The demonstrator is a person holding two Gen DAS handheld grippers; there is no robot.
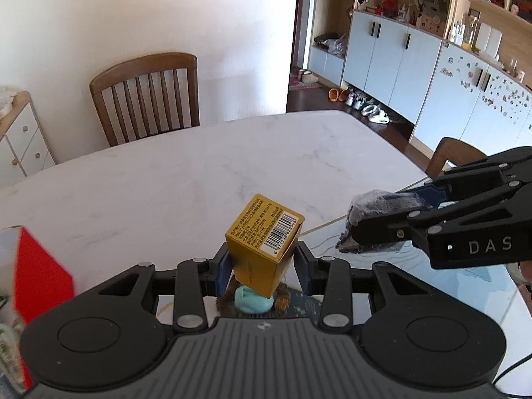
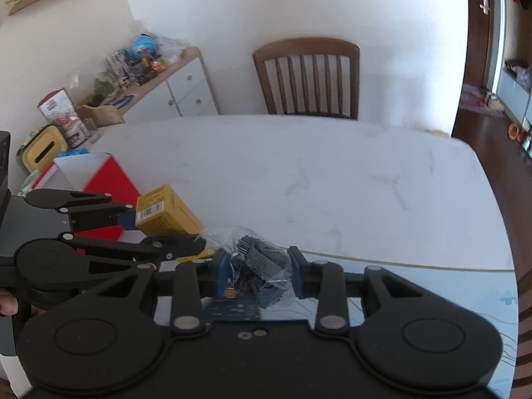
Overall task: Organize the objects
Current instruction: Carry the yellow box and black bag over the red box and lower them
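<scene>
Red box: at 9 o'clock in the left wrist view, standing on the white marble table, its open white top showing in the right wrist view.
Left gripper: fingers closed on the yellow carton, which is tilted, barcode face up and toward 1 o'clock.
Yellow carton: lifted above a teal lump on something brown and fuzzy (what these are I cannot tell); in the right wrist view it sits at 9 o'clock, just beside the red box.
Right gripper: blue pads pressed in on a dark item in a clear plastic bag, crumpled between them.
Bagged item: at 3 o'clock in the left wrist view, held above the table's near edge, apart from the carton.
Wooden chair: at 11 o'clock behind the table's far side.
Cabinets: pale blue, at 1 o'clock across the room.
</scene>
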